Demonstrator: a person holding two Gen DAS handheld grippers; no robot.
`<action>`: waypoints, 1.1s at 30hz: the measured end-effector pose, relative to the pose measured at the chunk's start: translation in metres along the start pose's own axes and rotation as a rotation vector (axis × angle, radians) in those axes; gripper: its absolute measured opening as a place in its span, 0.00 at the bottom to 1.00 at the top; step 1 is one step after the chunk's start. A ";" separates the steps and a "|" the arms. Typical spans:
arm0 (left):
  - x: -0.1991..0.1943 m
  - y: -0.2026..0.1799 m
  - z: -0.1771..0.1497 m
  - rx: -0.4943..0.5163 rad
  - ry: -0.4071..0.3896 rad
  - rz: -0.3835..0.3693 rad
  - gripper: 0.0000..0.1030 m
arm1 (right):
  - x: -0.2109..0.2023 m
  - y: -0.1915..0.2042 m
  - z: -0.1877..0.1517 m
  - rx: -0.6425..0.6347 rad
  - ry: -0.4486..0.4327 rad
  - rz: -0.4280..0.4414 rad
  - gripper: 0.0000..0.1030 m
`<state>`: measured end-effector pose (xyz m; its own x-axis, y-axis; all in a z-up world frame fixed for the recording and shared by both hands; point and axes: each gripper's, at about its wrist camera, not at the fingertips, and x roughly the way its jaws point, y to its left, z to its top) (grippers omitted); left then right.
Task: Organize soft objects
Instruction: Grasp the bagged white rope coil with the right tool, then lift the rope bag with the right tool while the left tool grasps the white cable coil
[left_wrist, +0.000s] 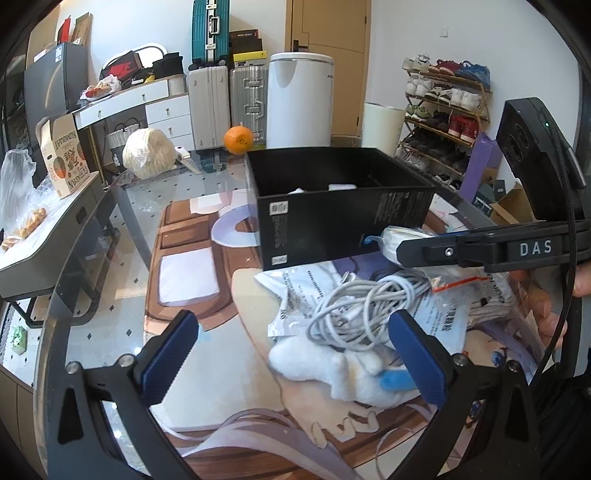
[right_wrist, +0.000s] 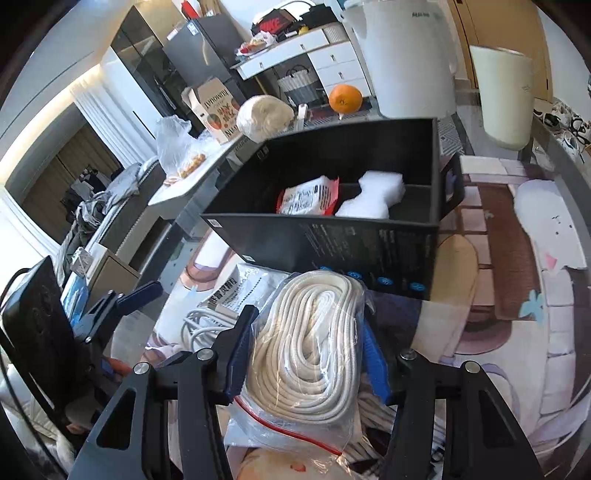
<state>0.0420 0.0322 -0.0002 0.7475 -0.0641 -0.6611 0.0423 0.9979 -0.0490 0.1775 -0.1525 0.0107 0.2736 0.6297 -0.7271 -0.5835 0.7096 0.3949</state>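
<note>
The right gripper (right_wrist: 306, 354) was clamped on a clear bag of coiled white rope (right_wrist: 310, 343), just in front of the black box (right_wrist: 332, 240). The slick plastic could slide out of the pads, or the bag could catch the box's near wall on the way in. The left gripper (left_wrist: 291, 354) stood open over a white cable bundle (left_wrist: 362, 310) and a plush toy (left_wrist: 332, 373), gripping nothing. The box held a red-edged packet (right_wrist: 308, 195) and white foam (right_wrist: 373, 199).
</note>
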 end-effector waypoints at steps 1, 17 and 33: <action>0.000 -0.001 0.001 0.001 -0.004 -0.005 1.00 | -0.004 -0.001 0.000 -0.002 -0.011 0.000 0.52; 0.019 -0.017 0.012 -0.007 0.048 -0.124 0.99 | -0.031 -0.019 -0.007 -0.008 -0.043 0.023 0.52; 0.016 -0.016 0.004 0.002 0.067 -0.163 0.34 | -0.031 -0.014 -0.004 -0.030 -0.047 0.017 0.52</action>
<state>0.0560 0.0158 -0.0067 0.6848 -0.2254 -0.6930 0.1606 0.9743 -0.1582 0.1742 -0.1833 0.0250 0.2983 0.6565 -0.6928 -0.6109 0.6890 0.3899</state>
